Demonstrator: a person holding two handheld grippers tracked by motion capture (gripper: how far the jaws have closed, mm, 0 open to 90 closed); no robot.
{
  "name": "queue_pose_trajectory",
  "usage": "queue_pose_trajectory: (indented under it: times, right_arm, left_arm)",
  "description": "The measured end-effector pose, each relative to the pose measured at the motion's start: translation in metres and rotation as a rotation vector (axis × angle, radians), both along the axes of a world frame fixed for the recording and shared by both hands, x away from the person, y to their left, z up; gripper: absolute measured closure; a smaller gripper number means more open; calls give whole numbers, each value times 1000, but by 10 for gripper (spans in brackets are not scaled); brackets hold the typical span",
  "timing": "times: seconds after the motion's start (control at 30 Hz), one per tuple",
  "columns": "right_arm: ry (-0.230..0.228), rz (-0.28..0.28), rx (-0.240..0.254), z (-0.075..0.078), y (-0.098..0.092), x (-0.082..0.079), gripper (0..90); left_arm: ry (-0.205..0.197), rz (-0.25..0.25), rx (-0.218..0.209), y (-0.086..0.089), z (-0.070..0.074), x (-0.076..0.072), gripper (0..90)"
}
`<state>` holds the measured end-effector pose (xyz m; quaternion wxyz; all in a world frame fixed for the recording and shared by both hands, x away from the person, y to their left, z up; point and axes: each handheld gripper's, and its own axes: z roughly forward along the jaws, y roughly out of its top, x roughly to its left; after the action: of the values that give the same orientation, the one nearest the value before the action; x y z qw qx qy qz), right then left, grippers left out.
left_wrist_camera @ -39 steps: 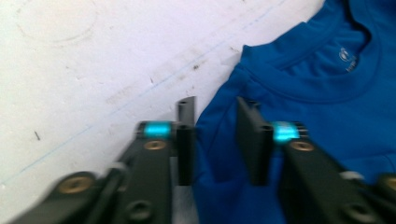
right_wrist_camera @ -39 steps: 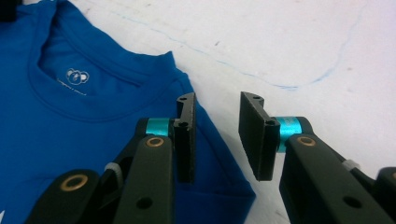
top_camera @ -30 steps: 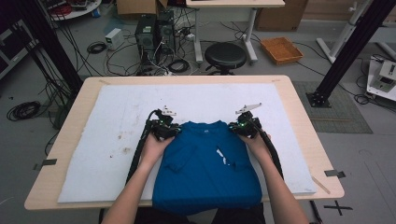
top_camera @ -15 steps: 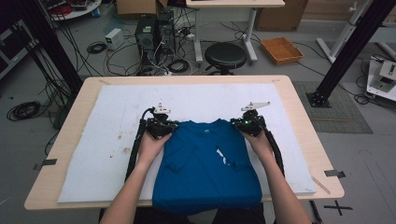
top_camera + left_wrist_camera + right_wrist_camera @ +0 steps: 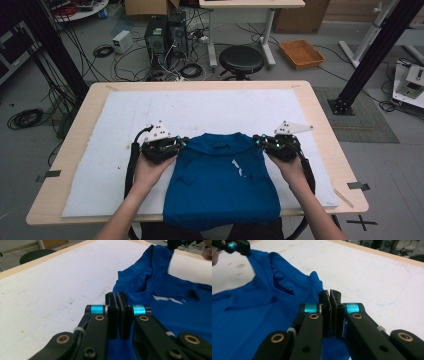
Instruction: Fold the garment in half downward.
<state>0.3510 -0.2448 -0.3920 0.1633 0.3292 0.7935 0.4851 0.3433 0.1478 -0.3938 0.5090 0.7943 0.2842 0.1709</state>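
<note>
Both sets of jaws are clamped tight on the blue shirt (image 5: pixel 222 182). The left gripper (image 5: pixel 176 146) pinches one shoulder and the right gripper (image 5: pixel 259 141) the other. The collar sits between the two grippers, and the rest lies flat on the white tabletop (image 5: pixel 100 150) behind them.

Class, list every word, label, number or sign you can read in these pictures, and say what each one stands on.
None can be read.
White print on the chest of the blue cotton T-shirt: too blurred to read.
Small tag inside its collar: too small to read.
</note>
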Motion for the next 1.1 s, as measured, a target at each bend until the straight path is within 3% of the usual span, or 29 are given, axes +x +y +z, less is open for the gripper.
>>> queue_pose_trajectory:
  times: [0.07,0.1,0.13,0.2,0.23,0.4,0.43,0.5,0.57,0.6,0.67,0.73,0.77,0.8,0.83,0.87,0.93,0.97,1.0,1.03,1.07,1.1]
  right_arm:
    - [-19,21,-13,-1,-1,-17,885]
    - [-19,21,-13,-1,-1,-17,885]
    - [-29,38,-27,-4,-1,-36,884]
    - [-44,50,-60,-9,-2,-53,884]
    - [-43,51,-65,-11,-4,-62,884]
    - [-23,90,-115,-24,-10,-98,882]
    - [-16,93,-135,-26,-11,-104,877]
    - [-17,96,-147,-28,-12,-110,868]
    - [-41,109,-168,-29,-15,-120,824]
    - [-48,105,-162,-25,-18,-126,807]
    - [-62,84,-156,-20,-22,-127,763]
    - [-59,70,-149,-18,-23,-125,753]
    - [-58,54,-141,-17,-24,-120,723]
    - [-40,-7,-122,-16,-26,-107,643]
    - [-40,-7,-122,-16,-26,-107,643]
    - [-8,-68,-93,-18,-26,-89,584]
    - [21,-138,-78,-21,-24,-71,551]
    - [43,-156,-69,-23,-23,-61,548]
    - [43,-156,-69,-23,-23,-61,548]
    - [89,-200,-58,-29,-22,-45,517]
    - [118,-206,-53,-32,-21,-39,517]
    - [148,-216,-46,-35,-21,-34,517]
  left_arm:
    - [-17,-37,5,2,-1,-24,877]
    - [-17,-37,5,2,-1,-24,877]
    - [-26,-53,14,4,-5,-39,877]
    - [-30,-61,17,5,-8,-47,877]
    - [-31,-77,25,7,-14,-61,877]
    - [-26,-136,71,9,-27,-89,874]
    - [-14,-171,107,8,-34,-102,867]
    - [-3,-178,118,7,-37,-107,834]
    - [22,-191,119,6,-39,-118,697]
    - [20,-216,114,6,-37,-124,678]
    - [13,-217,114,5,-35,-126,613]
    - [6,-196,116,4,-30,-124,562]
    - [7,-179,106,4,-27,-120,562]
    - [4,-154,91,5,-25,-114,535]
    - [-1,-126,71,7,-23,-107,535]
    - [0,-95,48,9,-21,-97,535]
    - [16,-19,-2,13,-19,-75,519]
    - [50,43,-31,16,-20,-52,518]
    - [50,43,-31,16,-20,-52,517]
    - [68,72,-43,17,-22,-42,512]
    - [95,101,-39,17,-25,-33,512]
    - [163,138,1,16,-32,-19,512]
